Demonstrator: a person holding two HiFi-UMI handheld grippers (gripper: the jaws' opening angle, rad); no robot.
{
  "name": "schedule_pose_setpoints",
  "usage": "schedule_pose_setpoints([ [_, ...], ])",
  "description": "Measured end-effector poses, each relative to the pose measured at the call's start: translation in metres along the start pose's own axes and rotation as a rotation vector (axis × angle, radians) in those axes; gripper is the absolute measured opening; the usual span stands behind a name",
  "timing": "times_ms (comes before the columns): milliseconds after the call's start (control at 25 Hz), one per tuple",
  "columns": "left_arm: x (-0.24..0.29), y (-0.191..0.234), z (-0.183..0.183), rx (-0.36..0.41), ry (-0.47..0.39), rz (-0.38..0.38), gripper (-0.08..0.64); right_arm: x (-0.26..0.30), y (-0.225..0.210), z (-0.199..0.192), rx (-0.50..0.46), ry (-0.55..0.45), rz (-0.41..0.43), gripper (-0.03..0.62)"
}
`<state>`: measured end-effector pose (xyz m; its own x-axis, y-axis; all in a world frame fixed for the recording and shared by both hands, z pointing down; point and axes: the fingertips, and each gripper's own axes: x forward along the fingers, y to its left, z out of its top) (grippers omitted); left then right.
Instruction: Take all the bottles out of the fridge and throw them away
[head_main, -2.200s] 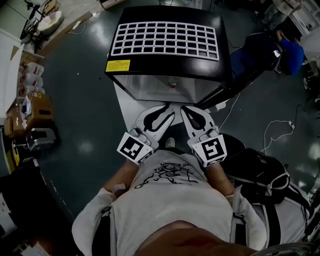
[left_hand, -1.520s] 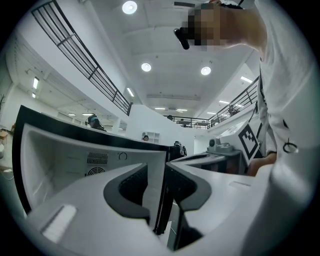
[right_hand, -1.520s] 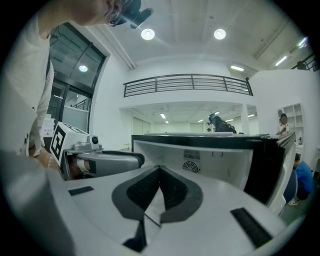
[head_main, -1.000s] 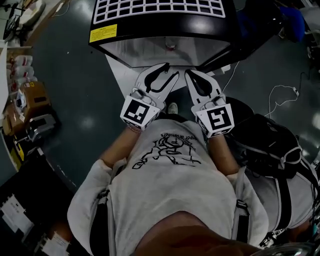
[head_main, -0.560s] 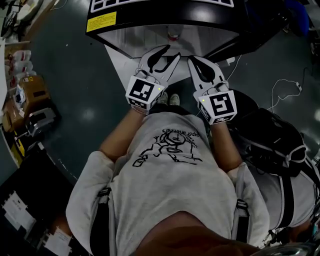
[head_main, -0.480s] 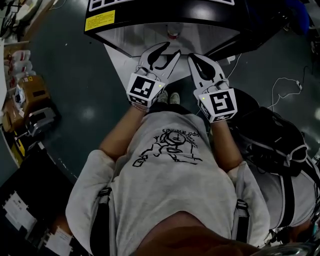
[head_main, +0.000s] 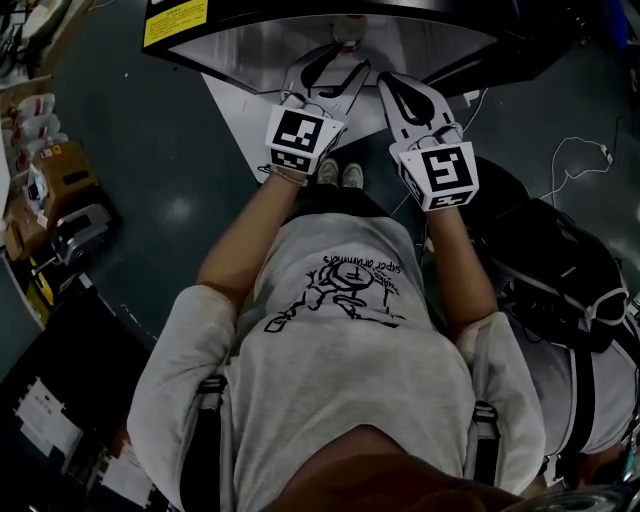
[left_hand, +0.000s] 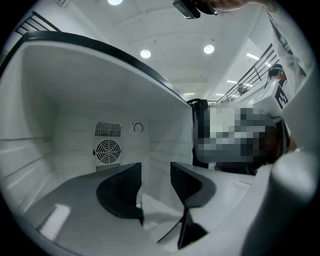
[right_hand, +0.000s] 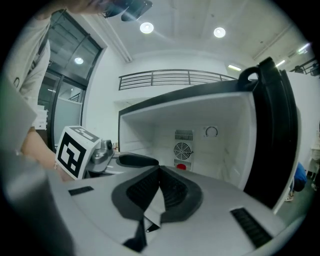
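The small fridge (head_main: 250, 40) stands open ahead of me, its black door (right_hand: 272, 135) swung out to the right. A red bottle cap (right_hand: 182, 167) shows low at the back wall, below the fan; the bottle under it is hidden by my right gripper's jaws. The same cap (head_main: 347, 44) peeks out between the left gripper's fingers in the head view. My left gripper (left_hand: 156, 175) reaches into the fridge mouth, its jaws opening with nothing between them. My right gripper (right_hand: 159, 172) hangs just outside the opening, its jaws shut and empty, with the left gripper (right_hand: 137, 160) beside it.
Inside the white cavity are a round fan grille (left_hand: 108, 150) and a dial (left_hand: 138, 127) on the back wall. A black bag (head_main: 560, 270) lies on the floor at my right, boxes (head_main: 60, 190) at the left, and a white cable (head_main: 580, 160) trails at the right.
Both grippers have moved forward toward the fridge. The left one has gone into the opening and its jaws have spread wider. The right one stays shut.
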<state>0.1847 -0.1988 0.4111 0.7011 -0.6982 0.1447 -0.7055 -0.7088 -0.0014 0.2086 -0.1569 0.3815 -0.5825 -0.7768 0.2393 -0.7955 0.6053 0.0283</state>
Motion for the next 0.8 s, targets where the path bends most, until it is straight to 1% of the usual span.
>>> schedule_pose_setpoints([
  [200, 0.013, 0.006, -0.014, 0.017, 0.02, 0.008, 0.172, 0.009, -0.009, -0.011, 0.0, 0.006, 0.0, 0.008],
  [480, 0.026, 0.019, -0.035, 0.007, 0.058, 0.05, 0.186, 0.022, -0.02, -0.021, 0.006, 0.008, -0.004, 0.008],
  [560, 0.03, 0.023, -0.04, 0.014, 0.068, 0.058, 0.19, 0.025, -0.023, -0.024, 0.007, 0.011, -0.006, 0.009],
  [800, 0.041, 0.032, -0.048, 0.01, 0.071, 0.069, 0.215, 0.031, -0.027, -0.035, 0.022, 0.018, -0.017, 0.009],
])
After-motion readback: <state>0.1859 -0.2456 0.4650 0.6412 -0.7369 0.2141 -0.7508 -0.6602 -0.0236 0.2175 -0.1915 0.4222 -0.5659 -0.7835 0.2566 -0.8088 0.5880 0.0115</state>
